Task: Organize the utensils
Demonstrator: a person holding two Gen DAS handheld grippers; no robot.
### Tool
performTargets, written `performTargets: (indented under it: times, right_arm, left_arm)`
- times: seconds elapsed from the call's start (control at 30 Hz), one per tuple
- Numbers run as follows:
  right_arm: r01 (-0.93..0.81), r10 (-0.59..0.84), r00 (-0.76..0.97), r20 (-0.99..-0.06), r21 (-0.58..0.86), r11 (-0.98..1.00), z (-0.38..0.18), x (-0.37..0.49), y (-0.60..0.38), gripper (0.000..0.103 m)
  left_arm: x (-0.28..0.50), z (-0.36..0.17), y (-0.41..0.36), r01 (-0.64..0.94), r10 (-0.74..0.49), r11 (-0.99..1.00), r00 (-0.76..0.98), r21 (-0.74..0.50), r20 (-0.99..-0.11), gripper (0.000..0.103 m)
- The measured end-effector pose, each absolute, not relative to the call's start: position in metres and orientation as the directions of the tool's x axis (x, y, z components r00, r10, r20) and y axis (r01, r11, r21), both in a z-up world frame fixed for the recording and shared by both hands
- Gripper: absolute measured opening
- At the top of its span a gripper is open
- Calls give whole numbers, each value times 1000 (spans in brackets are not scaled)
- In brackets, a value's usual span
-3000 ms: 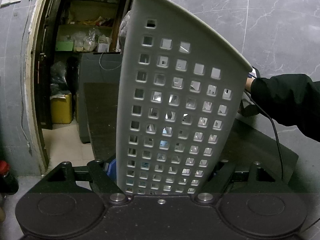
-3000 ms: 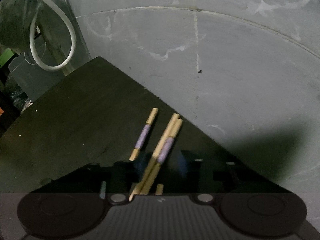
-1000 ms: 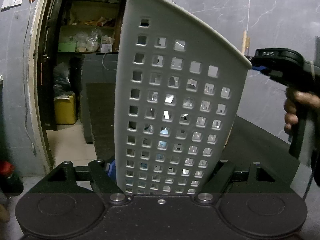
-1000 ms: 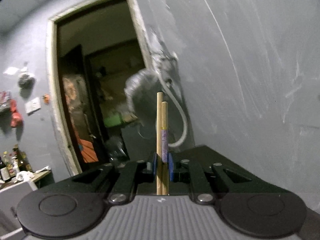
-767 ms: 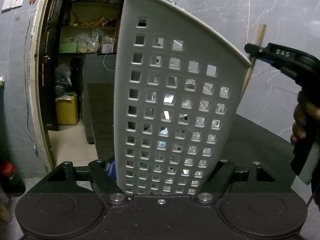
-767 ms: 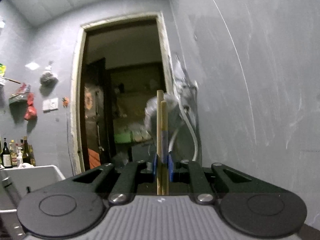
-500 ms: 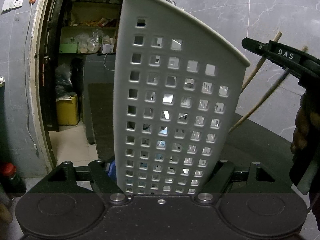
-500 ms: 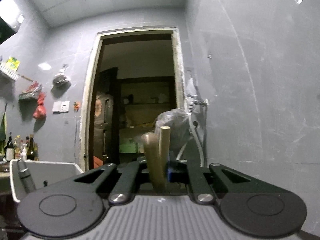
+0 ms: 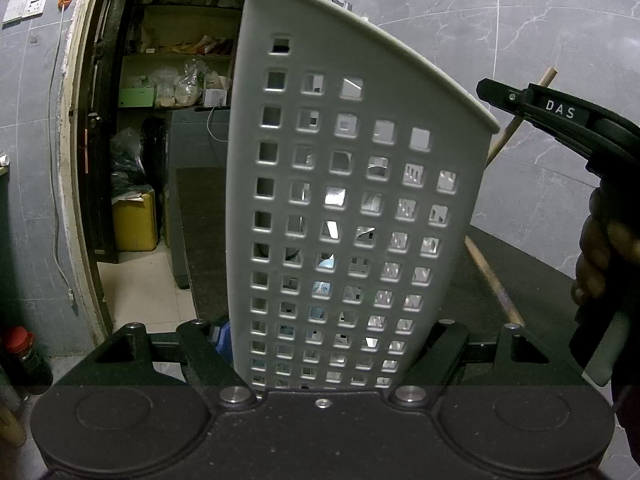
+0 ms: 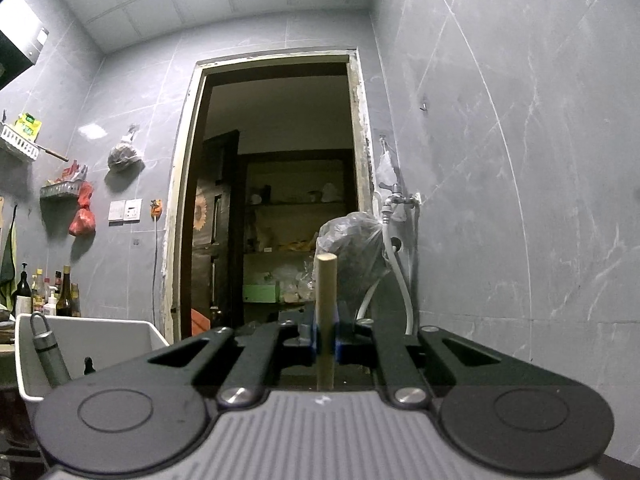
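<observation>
- Left gripper (image 9: 324, 360): jaws clamped on the white perforated holder (image 9: 352, 200), upright at 12 o'clock; utensils show through its holes, so loading looks partly done.
- Right gripper (image 10: 326, 340): jaws have just been closing, now pinching one chopstick (image 10: 325, 312) upright, beside the holder rim at 2 o'clock.
- Left to do: second chopstick (image 9: 494, 280) lies on the desk (image 9: 520, 264) at 4 o'clock.
- Obstruction: holder rim.

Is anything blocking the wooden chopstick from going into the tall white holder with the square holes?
Nothing visible. The wooden chopstick, pinched in the right gripper, hangs beside the white perforated holder's open rim, which the left gripper holds.
</observation>
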State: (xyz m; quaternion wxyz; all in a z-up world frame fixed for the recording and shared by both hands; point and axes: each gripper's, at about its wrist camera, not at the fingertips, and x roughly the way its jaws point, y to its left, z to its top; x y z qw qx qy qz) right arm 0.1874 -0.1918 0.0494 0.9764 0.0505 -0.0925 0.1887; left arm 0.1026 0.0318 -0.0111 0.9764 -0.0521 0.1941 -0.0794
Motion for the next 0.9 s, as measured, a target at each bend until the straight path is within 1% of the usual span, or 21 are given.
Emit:
performTargets:
  times: [0.37,0.53,0.8,0.9]
  right_arm:
    - [-379,358,913,197,79,922,49,190,-192,9]
    - [-385,369,907,205,47,922,60,190,-193,9]
    - [-400,386,910,154,74,914,83,203,-205,9]
    - [-396,381,912,153,89,914,91,205,-211,9]
  left_arm:
    - [103,-11,32,134,-175,982,912,-132,-371,78]
    - [103,-11,32,134,-174,982,912,-131,-371,78]
    - [103,-11,32,136,-177,982,912,-132,-370,78]
    - [102,-11,32,137,-178,982,912,-133,-370,78]
